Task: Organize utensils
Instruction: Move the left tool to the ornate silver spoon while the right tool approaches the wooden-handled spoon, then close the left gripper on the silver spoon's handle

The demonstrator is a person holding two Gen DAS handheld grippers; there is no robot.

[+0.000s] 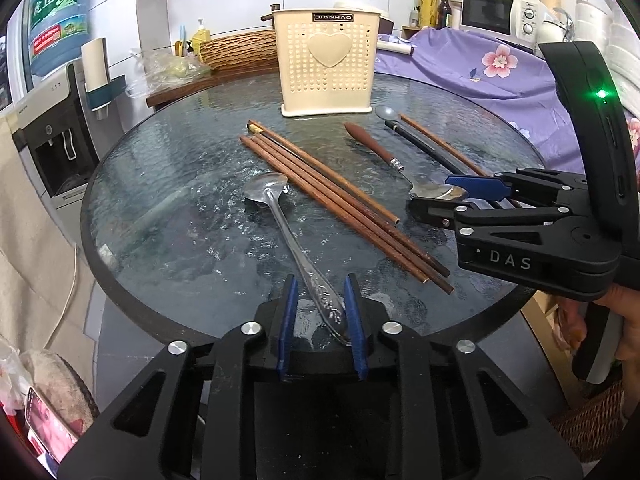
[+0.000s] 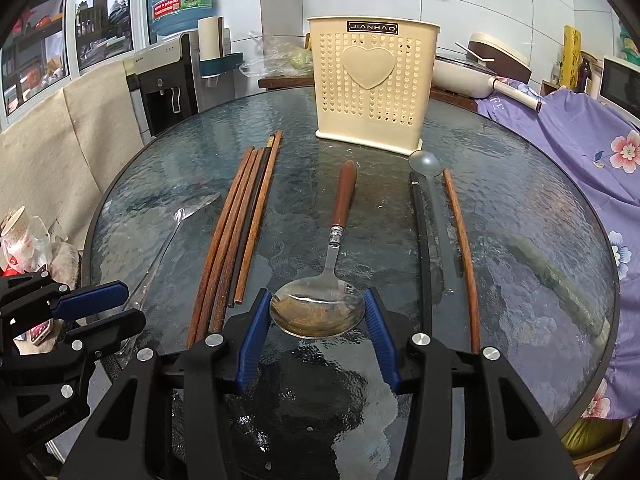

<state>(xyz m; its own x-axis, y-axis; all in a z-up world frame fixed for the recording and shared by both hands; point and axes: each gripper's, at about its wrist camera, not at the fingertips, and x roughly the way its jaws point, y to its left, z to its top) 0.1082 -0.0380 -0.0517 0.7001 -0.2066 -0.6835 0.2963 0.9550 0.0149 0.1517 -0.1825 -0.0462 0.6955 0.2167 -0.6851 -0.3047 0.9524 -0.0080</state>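
Observation:
A cream perforated utensil holder [image 1: 328, 76] [image 2: 374, 88] stands at the far side of the round glass table [image 1: 168, 184]. My left gripper [image 1: 320, 292] is open, its blue pads on either side of the handle end of a steel spoon [image 1: 280, 208] lying flat. My right gripper [image 2: 318, 300] is open around the bowl of a wooden-handled spoon [image 2: 320, 308], which also shows in the left wrist view [image 1: 378, 144]. Several brown chopsticks [image 1: 340, 196] [image 2: 240, 232] lie between the two spoons. A grey spoon [image 2: 426, 164], a black chopstick [image 2: 424, 248] and a brown chopstick [image 2: 462, 248] lie to the right.
A purple floral cloth [image 2: 580, 152] covers things at the table's right. A water dispenser [image 1: 52, 128] stands to the left. A wicker basket [image 1: 240, 52] and a pan [image 2: 464, 72] sit behind the holder. A microwave [image 1: 496, 14] is at the back right.

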